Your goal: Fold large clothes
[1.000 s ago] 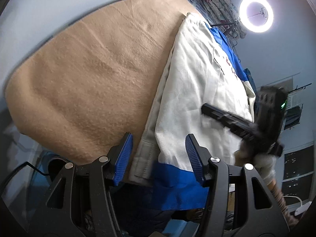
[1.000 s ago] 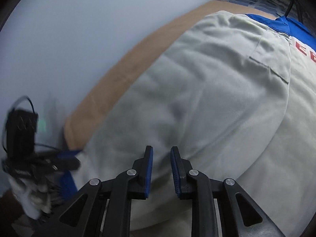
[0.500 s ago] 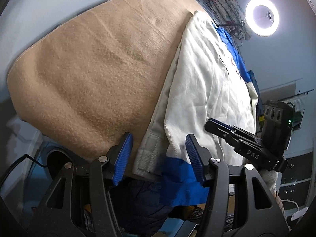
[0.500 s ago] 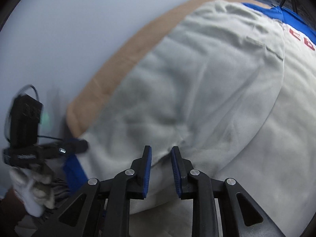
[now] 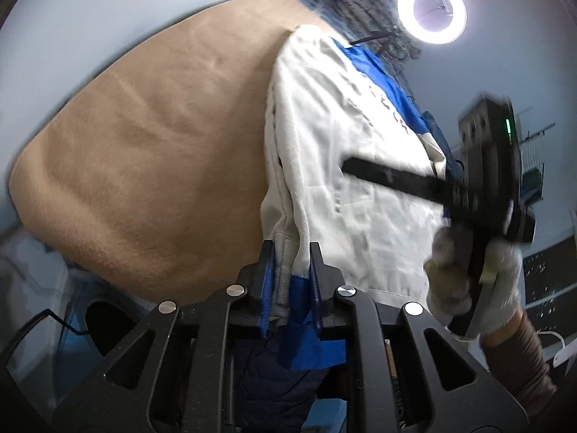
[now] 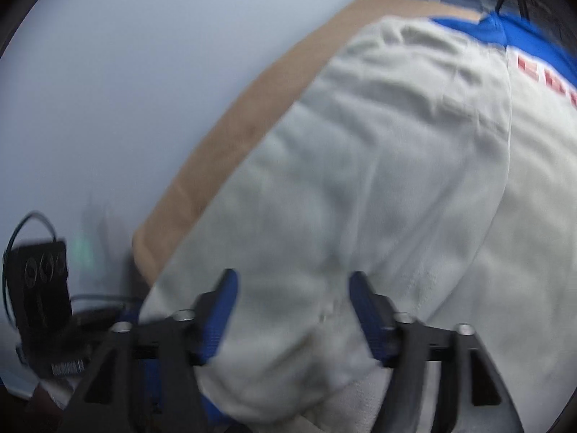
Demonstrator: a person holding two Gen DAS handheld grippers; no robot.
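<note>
Two layers of cream garment lie folded along the right side of the tan blanket that covers the surface in front of me. It is cream ribbed cloth with a bright blue panel at the far end, red lettering beside that panel, and a blue band at the near hem. My left gripper is closing on that near hem, its blue pads pressing the bunched cream and blue edge between them. My right gripper is opening, its jaws standing wide over the cream cloth with fabric bulging up between them, the pads clear of it. From the left camera I see my gloved right hand around its handle, over the garment's right edge. Beyond the blanket stands a pale blue-grey wall; a lit ring light glows at the far end, above a heap of patterned fabric.
</note>
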